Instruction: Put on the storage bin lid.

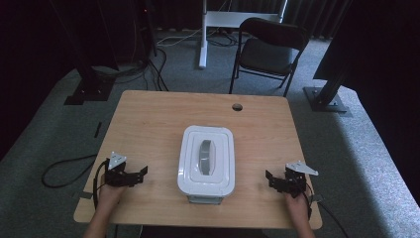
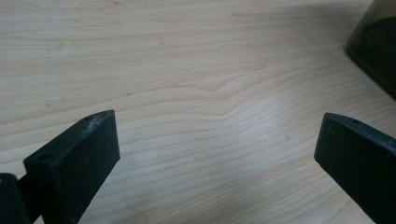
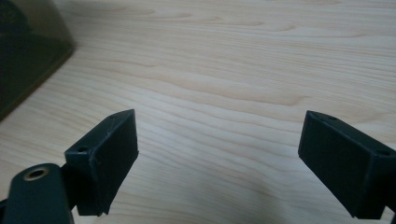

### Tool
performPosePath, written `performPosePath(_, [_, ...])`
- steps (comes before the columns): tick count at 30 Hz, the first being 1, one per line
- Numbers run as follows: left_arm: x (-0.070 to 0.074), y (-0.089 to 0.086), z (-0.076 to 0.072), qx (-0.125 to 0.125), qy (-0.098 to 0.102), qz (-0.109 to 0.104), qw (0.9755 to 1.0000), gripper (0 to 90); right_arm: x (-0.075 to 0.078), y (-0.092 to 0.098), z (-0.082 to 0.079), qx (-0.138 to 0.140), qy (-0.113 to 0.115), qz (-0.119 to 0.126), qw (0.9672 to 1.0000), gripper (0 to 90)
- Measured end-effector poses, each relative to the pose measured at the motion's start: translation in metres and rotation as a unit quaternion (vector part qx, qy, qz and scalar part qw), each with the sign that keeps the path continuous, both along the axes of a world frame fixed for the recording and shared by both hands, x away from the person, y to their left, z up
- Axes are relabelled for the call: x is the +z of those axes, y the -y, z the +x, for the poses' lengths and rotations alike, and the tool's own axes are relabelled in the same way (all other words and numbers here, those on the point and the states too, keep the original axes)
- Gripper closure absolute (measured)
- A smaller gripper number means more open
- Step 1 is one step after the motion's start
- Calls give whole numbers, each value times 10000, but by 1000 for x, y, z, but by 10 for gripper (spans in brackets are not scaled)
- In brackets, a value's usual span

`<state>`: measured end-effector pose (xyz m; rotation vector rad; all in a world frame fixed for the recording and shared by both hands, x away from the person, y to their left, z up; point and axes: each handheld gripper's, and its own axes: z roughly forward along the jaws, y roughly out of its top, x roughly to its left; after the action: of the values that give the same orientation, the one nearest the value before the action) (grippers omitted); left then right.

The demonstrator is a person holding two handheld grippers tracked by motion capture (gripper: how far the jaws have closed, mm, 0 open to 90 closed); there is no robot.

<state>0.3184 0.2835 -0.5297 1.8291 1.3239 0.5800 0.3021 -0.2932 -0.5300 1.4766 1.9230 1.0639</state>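
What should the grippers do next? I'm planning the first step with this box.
Probably bring both inward toward the box. The left gripper and right gripper rest open on the table, apart from the box on either side; its lid with grey handle is on.

I count one wooden table (image 1: 148, 124) in front of me, with one round cable hole (image 1: 237, 107) near its far edge. On it stands one white lidded container (image 1: 206, 159), its lid bearing one grey handle (image 1: 204, 157). I hold two grippers: one left gripper (image 1: 143, 172) and one right gripper (image 1: 269, 177), each with two black jaws set wide apart, four jaws in all, and each topped by one grey three-cornered plate, two in all. Two hands of mine are in view. Beyond the table I count one black folding chair (image 1: 270, 49) and one white desk leg (image 1: 203, 34).
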Motion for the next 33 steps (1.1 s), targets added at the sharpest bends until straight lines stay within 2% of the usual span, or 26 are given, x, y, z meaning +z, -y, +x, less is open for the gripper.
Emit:
performPosePath(6, [-1, -7, 0, 194, -112, 14, 9997, 6, -2, 11, -2, -285, 37, -84, 9996, 113])
performPosePath(7, [-1, -9, 0, 242, -141, 6, 9996, 6, -3, 13, -2, -416, 27, -118, 9991, 113])
performPosePath(9, [-2, -11, 0, 306, -169, 24, 9994, 6, -3, 13, -2, -444, 20, -87, 9990, 113])
performPosePath(10, [-3, -14, 1, 380, -201, 52, 9991, 6, -5, 15, -1, -558, -51, -145, 9983, 113])
performPosePath(13, [-4, -20, 2, 508, -302, -63, 9982, 6, -6, 17, -1, -647, -92, -129, 9978, 113])
performPosePath(15, [-5, -23, 2, 566, -365, -11, 9977, 6, -9, 21, 1, -805, -237, -159, 9963, 113])
performPosePath(17, [-6, -24, 2, 587, -375, 0, 9976, 6, -9, 21, 1, -805, -237, -159, 9963, 113])
performPosePath(18, [-7, -27, 3, 682, -438, 64, 9967, 6, -10, 22, 1, -835, -266, -154, 9960, 113])
performPosePath(20, [-9, -28, 4, 744, -510, 62, 9959, 6, -15, 25, 3, -1000, -453, -321, 9934, 113])
performPosePath(27, [-15, -28, 6, 809, -683, 177, 9942, 6, -19, 22, 6, -997, -587, -421, 9924, 113])
performPosePath(33, [-16, -25, 7, 900, -764, 393, 9922, 7, -20, 21, 8, -1007, -661, -456, 9917, 113])
